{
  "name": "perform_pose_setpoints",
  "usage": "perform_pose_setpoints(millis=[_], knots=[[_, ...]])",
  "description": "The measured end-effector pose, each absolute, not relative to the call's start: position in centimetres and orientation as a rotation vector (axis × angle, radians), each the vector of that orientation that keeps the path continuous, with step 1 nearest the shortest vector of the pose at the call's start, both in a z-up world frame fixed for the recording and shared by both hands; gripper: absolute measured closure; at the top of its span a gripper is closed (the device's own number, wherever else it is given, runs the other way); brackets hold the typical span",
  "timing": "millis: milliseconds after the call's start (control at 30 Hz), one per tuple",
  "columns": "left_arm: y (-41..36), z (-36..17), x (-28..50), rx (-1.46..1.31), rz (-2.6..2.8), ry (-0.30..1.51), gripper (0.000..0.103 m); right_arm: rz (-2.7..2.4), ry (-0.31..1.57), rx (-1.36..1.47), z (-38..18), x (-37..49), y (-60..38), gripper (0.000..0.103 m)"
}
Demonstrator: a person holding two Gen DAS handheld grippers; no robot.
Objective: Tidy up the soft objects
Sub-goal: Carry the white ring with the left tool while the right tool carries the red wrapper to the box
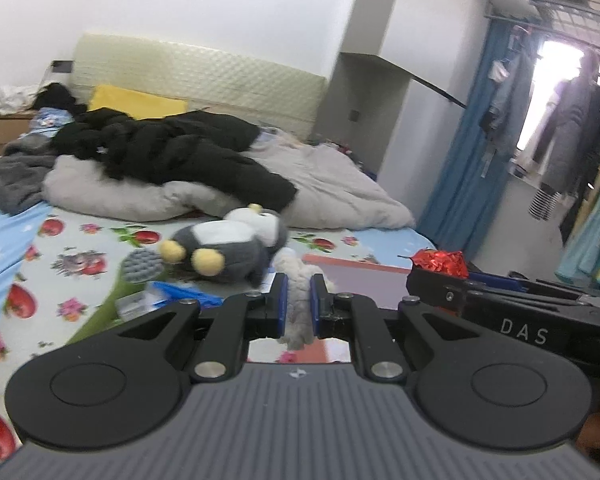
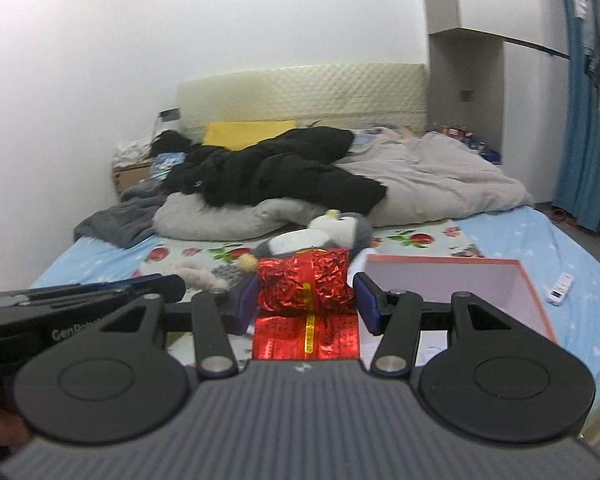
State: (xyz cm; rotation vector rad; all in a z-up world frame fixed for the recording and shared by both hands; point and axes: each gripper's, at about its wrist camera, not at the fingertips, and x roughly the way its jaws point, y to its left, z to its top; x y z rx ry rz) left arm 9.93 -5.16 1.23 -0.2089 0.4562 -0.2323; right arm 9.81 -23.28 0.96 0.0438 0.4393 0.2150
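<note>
Bed crowded at centre; open sheet at the edges

Penguin plush (image 1: 228, 244) lies at 12 o'clock of both grippers, with a grey brush (image 1: 142, 266) and blue packet (image 1: 168, 298) at its 9 o'clock. Behind it, quilt (image 2: 440, 184) and black coat (image 2: 284, 168) block the far half up to the headboard (image 2: 300, 92). Pink box (image 2: 460, 288) stands open-topped at 2 o'clock. Bare sheet (image 2: 540, 240) lies at 3 o'clock, holding only a small remote (image 2: 560, 288).

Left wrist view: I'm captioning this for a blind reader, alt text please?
The left gripper is shut on a fluffy white toy above a floral bed sheet; a grey penguin plush lies just beyond.
</note>
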Motion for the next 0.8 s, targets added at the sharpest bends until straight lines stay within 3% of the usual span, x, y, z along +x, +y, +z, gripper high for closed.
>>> perform_pose_setpoints(millis=[300, 800], knots=[[-12.2, -0.8, 14.8, -0.154, -0.347, 0.537, 0.089, 0.087, 0.497, 0.091, -1.8, 12.4, -29.3, 0.048], [-20.1, -9.9, 25.6, -0.024, -0.385, 0.781, 0.089, 0.015, 0.706, 0.197, -11.2, 18.7, -36.0, 0.048]])
